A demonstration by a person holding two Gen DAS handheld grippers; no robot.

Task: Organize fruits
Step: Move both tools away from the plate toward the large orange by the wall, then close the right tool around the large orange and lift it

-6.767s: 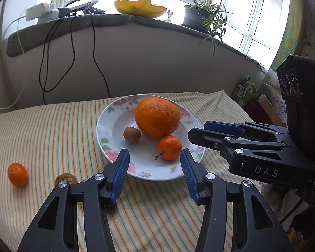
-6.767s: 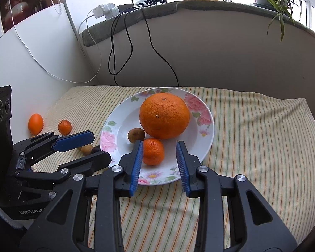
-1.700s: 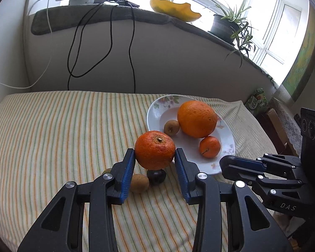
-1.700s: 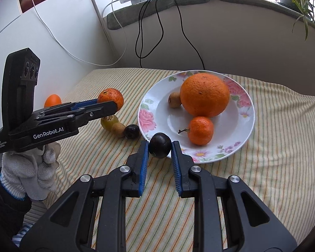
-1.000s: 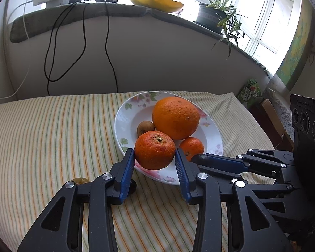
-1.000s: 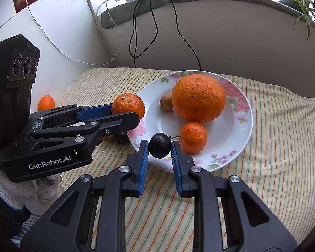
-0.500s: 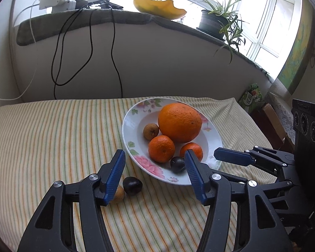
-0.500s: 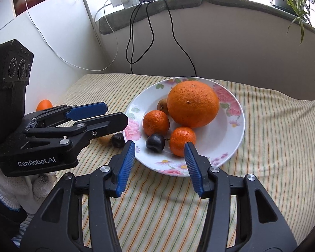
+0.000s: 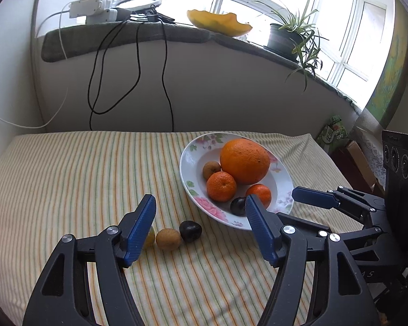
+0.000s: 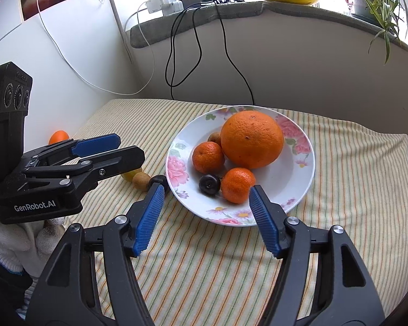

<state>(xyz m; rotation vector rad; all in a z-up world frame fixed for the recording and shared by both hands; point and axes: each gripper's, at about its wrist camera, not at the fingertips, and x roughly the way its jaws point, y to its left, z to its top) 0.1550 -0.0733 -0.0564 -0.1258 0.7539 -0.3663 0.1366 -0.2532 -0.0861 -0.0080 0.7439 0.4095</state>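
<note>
A flowered plate (image 10: 307, 168) holds a big orange (image 10: 251, 139), two tangerines (image 10: 208, 157) (image 10: 238, 181), a dark plum (image 10: 209, 184) and a small brown fruit behind. My right gripper (image 10: 206, 193) hovers at the plate's near rim, its jaws opening with nothing pressed between the pads. My left gripper (image 9: 199, 206) hangs above the cloth left of the plate (image 9: 187, 149), jaws also opening and empty. On the cloth below it lie a dark fruit (image 9: 190, 231), a brown fruit (image 9: 168, 239) and a yellowish one half hidden by a finger.
A striped cloth (image 9: 81, 176) covers the table. One orange fruit (image 10: 58, 136) lies near the far left edge by the wall. Cables hang down from the sill, where a power strip, a yellow bowl and a potted plant (image 9: 288, 38) stand.
The left gripper let the tangerine go onto the plate and the right let go the dark plum there. Both jaws have spread wider, and the left has drawn back.
</note>
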